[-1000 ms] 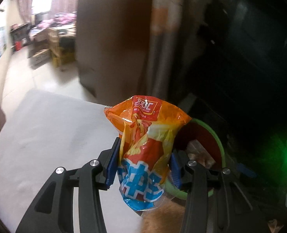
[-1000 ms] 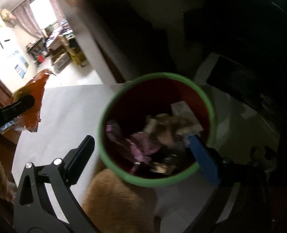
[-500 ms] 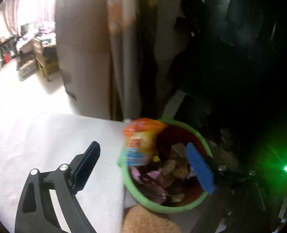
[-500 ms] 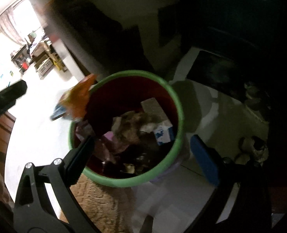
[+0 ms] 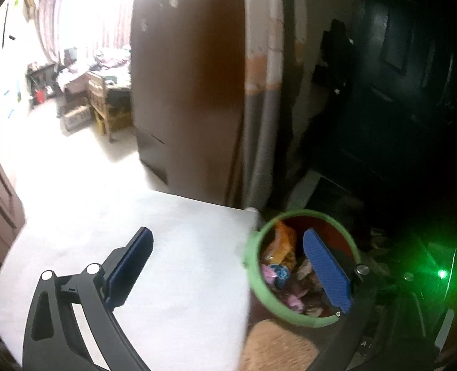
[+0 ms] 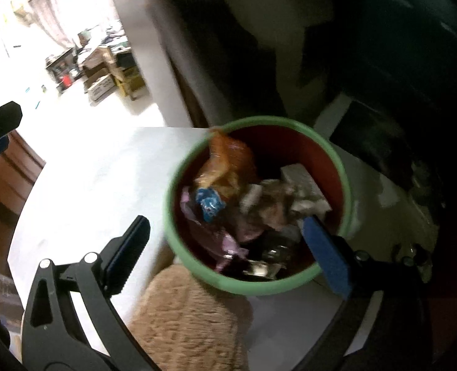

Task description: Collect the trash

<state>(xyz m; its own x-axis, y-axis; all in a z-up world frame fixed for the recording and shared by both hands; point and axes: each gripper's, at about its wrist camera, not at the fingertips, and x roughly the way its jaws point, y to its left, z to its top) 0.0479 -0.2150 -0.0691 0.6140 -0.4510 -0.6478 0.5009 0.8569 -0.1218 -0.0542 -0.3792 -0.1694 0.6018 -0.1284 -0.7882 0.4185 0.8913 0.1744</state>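
Trash: crumpled orange snack wrapper (image 6: 225, 160) now lies inside the green-rimmed red bin (image 6: 178, 185), leaning on its near-left wall.

Your left gripper (image 5: 228, 272) has just been opening; its jaws stand wide apart, nothing between them. Right gripper (image 6: 225, 253) also gapes empty. Both tilt down over the bin beside the white surface (image 5: 172, 247). Lift clear of the rim before seeking the next piece.

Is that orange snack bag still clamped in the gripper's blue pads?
No, the orange snack bag lies inside the green-rimmed bin, and the left gripper stands open with nothing between its pads.
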